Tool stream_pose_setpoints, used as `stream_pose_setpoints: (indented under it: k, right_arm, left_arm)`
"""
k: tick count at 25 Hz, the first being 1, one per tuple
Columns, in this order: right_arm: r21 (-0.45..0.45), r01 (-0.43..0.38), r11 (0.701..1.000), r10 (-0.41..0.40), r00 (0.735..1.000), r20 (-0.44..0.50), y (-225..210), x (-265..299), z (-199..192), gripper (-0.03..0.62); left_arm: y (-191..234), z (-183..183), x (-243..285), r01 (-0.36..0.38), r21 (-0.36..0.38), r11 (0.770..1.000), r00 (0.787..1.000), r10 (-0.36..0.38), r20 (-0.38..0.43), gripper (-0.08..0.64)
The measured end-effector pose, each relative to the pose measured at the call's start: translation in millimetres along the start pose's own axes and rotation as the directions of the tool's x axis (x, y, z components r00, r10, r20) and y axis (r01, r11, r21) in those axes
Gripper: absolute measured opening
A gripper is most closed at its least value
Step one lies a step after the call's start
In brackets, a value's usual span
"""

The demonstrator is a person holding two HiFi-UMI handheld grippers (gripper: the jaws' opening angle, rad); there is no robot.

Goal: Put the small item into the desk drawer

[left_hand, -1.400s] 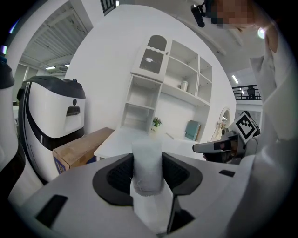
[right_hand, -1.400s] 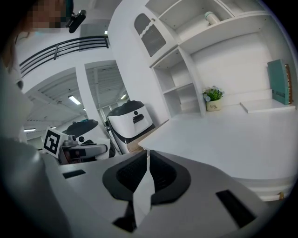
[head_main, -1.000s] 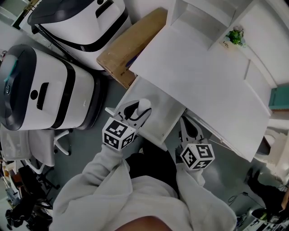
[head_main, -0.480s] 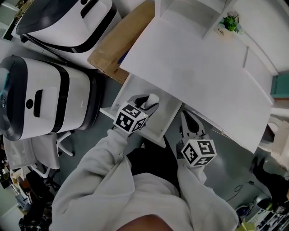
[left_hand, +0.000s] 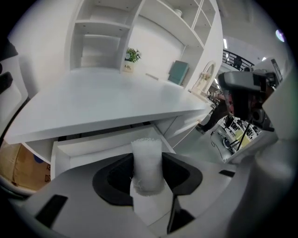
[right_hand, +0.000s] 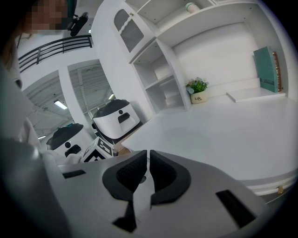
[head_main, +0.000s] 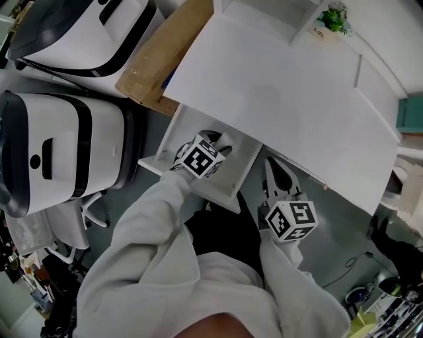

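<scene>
Two hand-held grippers, one small item, one drawer pulled open.

1. left gripper (head_main: 219, 141): tilted downward over the open drawer (head_main: 246, 164). Its jaws are clamped on either side of the small white item (left_hand: 147, 160).
2. small white item: a pale, rough-textured piece standing upright between those jaws, above the drawer's interior. Whether it touches the drawer floor cannot be told.
3. drawer: white, jutting out from under the near left part of the white counter (head_main: 284, 105).
4. right gripper (right_hand: 148, 153): jaws drawn together with nothing between them. It sits to the right of the drawer, by the counter's near edge.
5. potted plant (head_main: 332, 20): stands at the counter's far side.
6. cardboard box (head_main: 155, 66): lies left of the counter.
7. white-and-black machines (head_main: 59, 145): two, further left.
</scene>
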State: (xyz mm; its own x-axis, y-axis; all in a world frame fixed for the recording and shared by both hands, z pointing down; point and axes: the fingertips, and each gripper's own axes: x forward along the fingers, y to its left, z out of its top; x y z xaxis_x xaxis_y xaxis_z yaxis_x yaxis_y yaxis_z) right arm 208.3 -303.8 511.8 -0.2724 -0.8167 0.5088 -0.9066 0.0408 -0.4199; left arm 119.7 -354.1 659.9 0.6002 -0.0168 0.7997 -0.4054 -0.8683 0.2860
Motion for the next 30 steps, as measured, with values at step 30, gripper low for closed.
stream_pose_setpoints:
  k: [30]
  right_arm:
    - [0.062, 0.000, 0.998, 0.007, 0.994, -0.112, -20, 14, -36, 0.043]
  left_arm:
    - [-34, -116, 93, 0.210, 0.289, 0.934, 0.899, -0.068, -0.432, 0.192]
